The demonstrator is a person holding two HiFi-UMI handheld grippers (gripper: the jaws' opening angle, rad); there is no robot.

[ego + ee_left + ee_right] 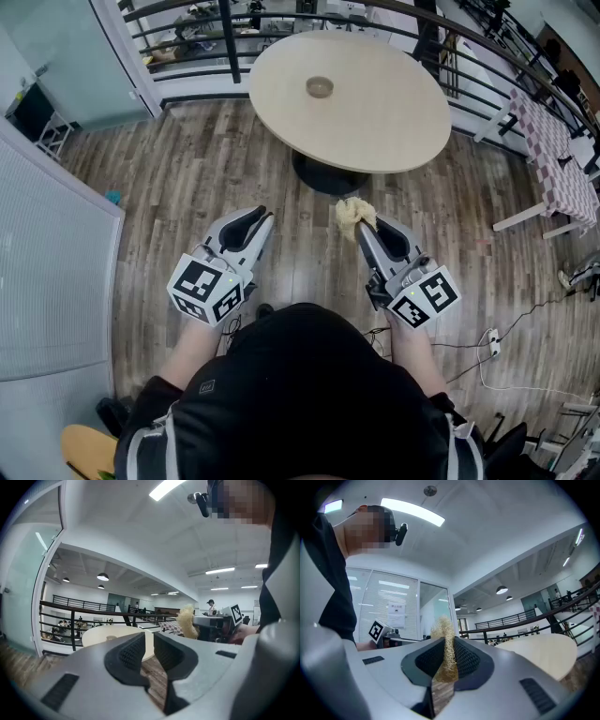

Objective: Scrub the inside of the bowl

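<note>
A small tan bowl (319, 87) sits near the middle of a round beige table (394, 122), well ahead of both grippers. My right gripper (362, 225) is shut on a yellowish fibre scrubber (351, 215) and hangs over the wood floor, short of the table's near edge. In the right gripper view the scrubber (446, 634) sticks up between the pads. My left gripper (257, 217) is held level beside it, also over the floor. Its jaws stand a narrow gap apart with nothing between them (149, 638). The scrubber (188, 621) shows to its right in the left gripper view.
A black pedestal base (323, 176) stands under the table. A dark metal railing (225, 37) runs behind it. A table with a checkered cloth (562, 159) is at the right, cables and a power strip (492, 342) lie on the floor, and a glass wall (47, 253) is at the left.
</note>
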